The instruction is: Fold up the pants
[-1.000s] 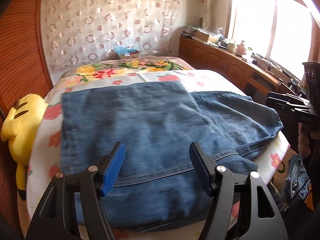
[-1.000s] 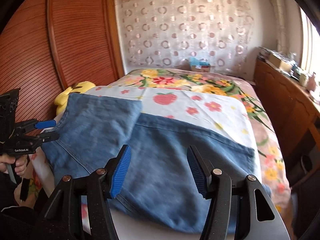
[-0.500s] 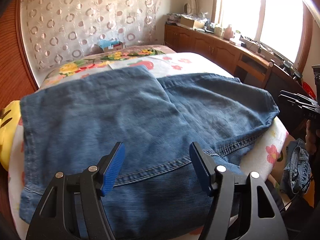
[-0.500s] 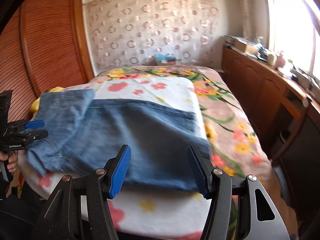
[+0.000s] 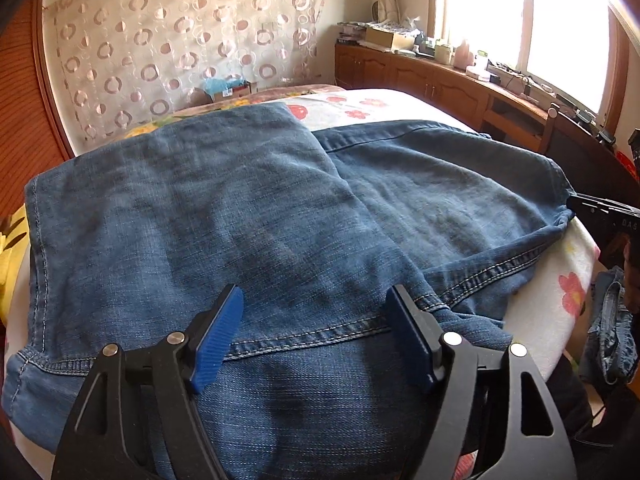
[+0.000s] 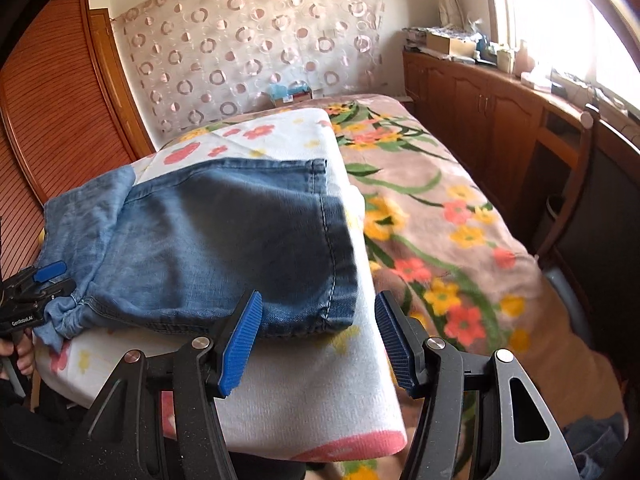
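Blue jeans (image 5: 248, 216) lie folded on a white pad printed with flowers (image 5: 568, 280), one layer lapped over the other. My left gripper (image 5: 316, 300) hovers over the near seam of the jeans. Its jaws are opening and no cloth is pinched between the blue pads. In the right wrist view the jeans (image 6: 224, 236) stretch to the left, and their hem corner sits just ahead of my right gripper (image 6: 318, 304), which is open and grips nothing. The left gripper (image 6: 36, 284) shows at the far left by the bunched end. The right gripper's tip (image 5: 600, 208) shows beside the jeans' right corner.
The pad (image 6: 312, 400) rests on a bed with a floral cover (image 6: 440, 216). Wooden cabinets (image 6: 480, 112) and a chair (image 6: 580, 160) run under the window on the right. A yellow plush (image 5: 8, 264) lies at the left, and another denim garment (image 5: 612, 340) hangs lower right.
The left gripper came closer and lower over the jeans, and its jaws spread a little. The right gripper swung right along the jeans to their hem end.
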`<action>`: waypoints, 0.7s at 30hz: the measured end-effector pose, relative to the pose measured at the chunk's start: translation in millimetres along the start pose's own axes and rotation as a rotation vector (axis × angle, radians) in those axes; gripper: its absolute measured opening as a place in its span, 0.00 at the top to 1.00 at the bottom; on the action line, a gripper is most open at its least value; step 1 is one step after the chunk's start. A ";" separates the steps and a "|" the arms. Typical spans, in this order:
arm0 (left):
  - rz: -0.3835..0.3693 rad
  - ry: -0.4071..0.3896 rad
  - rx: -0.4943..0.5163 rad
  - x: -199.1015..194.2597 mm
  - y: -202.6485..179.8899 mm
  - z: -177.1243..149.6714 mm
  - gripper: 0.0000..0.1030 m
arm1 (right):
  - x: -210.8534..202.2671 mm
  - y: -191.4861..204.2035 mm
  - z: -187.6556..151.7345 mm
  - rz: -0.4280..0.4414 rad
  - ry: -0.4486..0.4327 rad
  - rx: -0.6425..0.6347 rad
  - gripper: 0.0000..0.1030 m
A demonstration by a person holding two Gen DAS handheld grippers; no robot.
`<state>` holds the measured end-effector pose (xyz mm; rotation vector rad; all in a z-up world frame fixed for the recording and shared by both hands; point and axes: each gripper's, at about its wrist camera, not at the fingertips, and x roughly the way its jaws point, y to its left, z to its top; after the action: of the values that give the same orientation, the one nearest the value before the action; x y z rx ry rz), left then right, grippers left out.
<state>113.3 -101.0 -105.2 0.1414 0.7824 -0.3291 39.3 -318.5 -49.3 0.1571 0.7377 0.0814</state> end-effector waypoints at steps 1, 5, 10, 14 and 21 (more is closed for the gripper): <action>0.000 -0.004 -0.002 -0.4 1.0 -0.6 0.27 | 1.7 -0.4 1.7 0.000 0.002 0.001 0.41; -0.002 -0.011 -0.012 -2.0 3.5 -1.5 0.27 | 7.1 -5.5 5.1 0.008 0.002 0.013 0.41; 0.016 0.003 -0.007 -3.3 2.5 -1.8 0.27 | 11.2 -10.1 5.0 -0.002 -0.002 0.000 0.64; 0.038 -0.005 0.018 -5.8 -0.6 -4.5 0.27 | 11.2 -15.7 2.3 0.017 -0.014 -0.004 0.80; -0.013 0.002 -0.010 -17.3 11.5 -2.3 0.27 | 0.6 0.7 20.2 0.072 -0.081 -0.051 0.89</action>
<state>104.3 -85.5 -94.5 0.1275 0.7872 -0.3372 53.4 -320.1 -34.8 0.1371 0.6484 0.1611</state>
